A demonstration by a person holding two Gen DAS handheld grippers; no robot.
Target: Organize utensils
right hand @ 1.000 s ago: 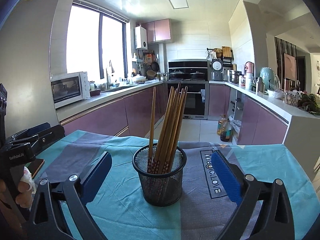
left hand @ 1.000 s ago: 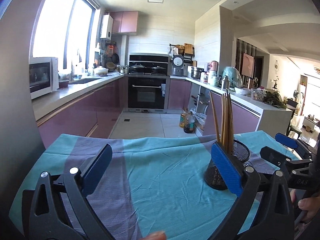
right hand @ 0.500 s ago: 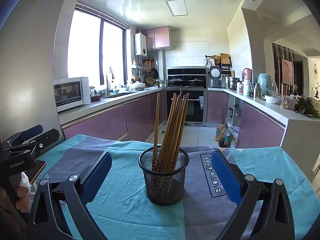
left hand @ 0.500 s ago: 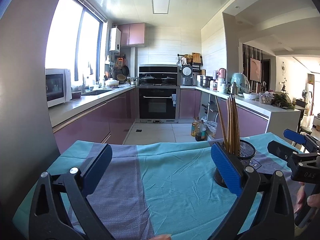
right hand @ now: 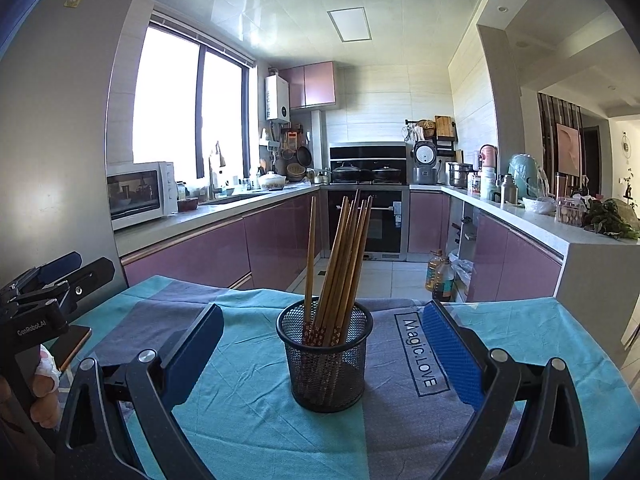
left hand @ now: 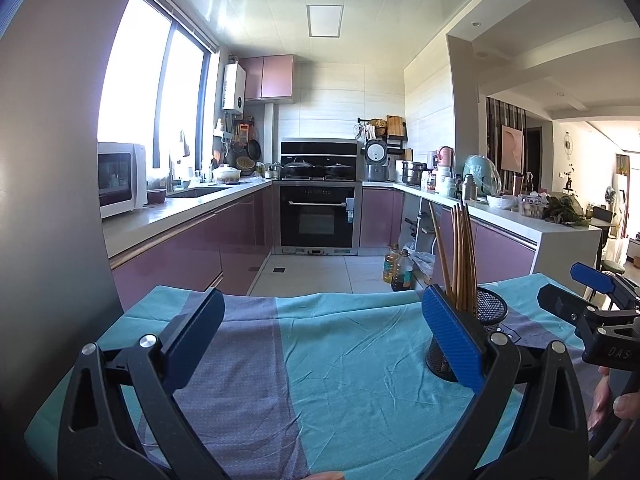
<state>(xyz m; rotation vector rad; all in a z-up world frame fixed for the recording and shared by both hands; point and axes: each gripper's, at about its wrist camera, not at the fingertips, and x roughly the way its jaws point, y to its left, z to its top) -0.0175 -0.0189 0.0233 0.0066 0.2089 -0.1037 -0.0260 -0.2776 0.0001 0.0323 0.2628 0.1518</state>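
My right gripper [right hand: 323, 354] was spread wide, blue pads [right hand: 450, 354] parted and grasping nothing, held low over the cloth. Directly ahead, between the pads but farther off and touching neither, stood the black mesh holder [right hand: 325, 354], upright on the teal and grey tablecloth [right hand: 240, 408]. A bundle of wooden chopsticks [right hand: 340, 264] stood inside it, leaning right, one stick apart on the left. The cloth's printed label lay just right of the holder.

My left gripper [left hand: 323, 336] was likewise released, fingers wide, nothing between them, over bare cloth [left hand: 352, 360]. From that view the holder [left hand: 486, 312] sat to the right, partly hidden behind the right pad [left hand: 450, 336]. The other gripper [left hand: 592, 308] showed at the far right edge, with a hand [left hand: 616, 404] below it. Kitchen counters [right hand: 180, 224] ran behind the table.
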